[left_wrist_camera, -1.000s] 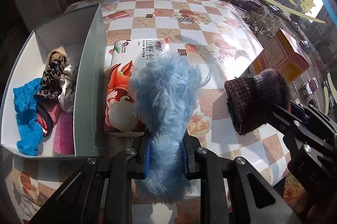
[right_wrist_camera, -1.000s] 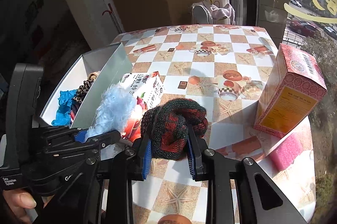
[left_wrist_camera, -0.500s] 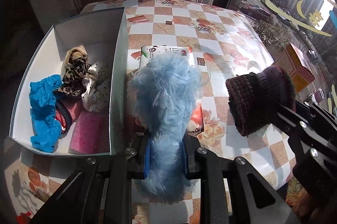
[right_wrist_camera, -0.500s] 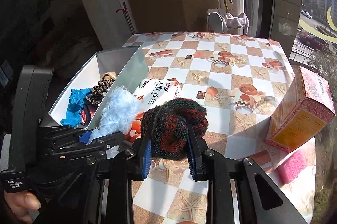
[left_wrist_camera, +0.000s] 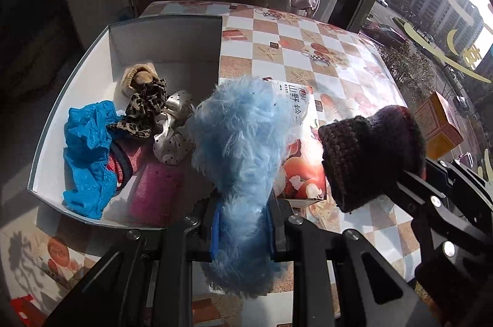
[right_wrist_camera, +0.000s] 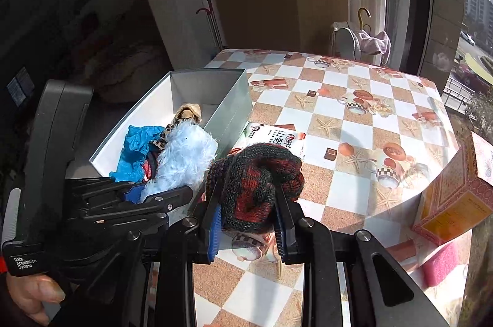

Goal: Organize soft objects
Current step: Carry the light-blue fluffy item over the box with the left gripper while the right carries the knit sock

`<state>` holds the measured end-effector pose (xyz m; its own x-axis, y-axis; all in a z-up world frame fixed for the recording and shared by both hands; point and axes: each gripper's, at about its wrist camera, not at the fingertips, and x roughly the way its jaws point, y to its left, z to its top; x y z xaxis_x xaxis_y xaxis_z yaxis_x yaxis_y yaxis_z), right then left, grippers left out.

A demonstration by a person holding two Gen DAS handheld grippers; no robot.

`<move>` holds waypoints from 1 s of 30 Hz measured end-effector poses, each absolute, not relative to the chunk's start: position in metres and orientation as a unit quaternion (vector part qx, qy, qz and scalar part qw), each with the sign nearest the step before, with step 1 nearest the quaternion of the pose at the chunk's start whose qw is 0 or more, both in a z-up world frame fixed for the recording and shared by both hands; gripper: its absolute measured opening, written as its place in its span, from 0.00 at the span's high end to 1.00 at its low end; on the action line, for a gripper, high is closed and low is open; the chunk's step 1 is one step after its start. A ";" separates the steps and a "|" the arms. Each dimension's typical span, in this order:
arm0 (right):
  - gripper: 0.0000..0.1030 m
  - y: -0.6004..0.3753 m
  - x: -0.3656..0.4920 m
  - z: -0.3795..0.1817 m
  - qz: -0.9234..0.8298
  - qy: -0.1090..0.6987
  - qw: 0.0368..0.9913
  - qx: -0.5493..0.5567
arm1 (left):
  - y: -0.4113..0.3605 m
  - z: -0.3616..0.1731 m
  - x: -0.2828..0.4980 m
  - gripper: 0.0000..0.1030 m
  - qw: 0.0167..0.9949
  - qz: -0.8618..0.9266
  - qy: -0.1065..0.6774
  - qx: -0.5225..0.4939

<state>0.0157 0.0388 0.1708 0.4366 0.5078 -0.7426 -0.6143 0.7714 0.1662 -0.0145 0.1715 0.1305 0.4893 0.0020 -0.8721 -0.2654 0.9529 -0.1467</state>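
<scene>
Two tongs are showing: the left tongs (left_wrist_camera: 243, 230) and the right tongs (right_wrist_camera: 248, 230). One fluffy blue piece (left_wrist_camera: 243, 142) and one dark red-black knitted piece (right_wrist_camera: 255, 179) are showing. One open white box (left_wrist_camera: 52, 123) is holding six soft items. On the worktop (right_wrist_camera: 348, 191) one printed packet (left_wrist_camera: 300, 173), one orange carton (right_wrist_camera: 456, 194) and one pink sponge (right_wrist_camera: 440, 264) are lying.
</scene>
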 end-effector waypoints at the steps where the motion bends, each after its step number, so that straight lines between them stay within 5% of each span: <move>1: 0.71 0.041 0.015 0.172 0.334 0.413 0.845 -0.066 | 0.173 0.132 -0.016 0.76 0.854 0.079 0.497 -0.134; 30: 0.71 0.117 0.014 0.186 0.390 0.393 0.826 -0.108 | 0.265 0.141 -0.041 0.76 0.852 0.182 0.466 -0.155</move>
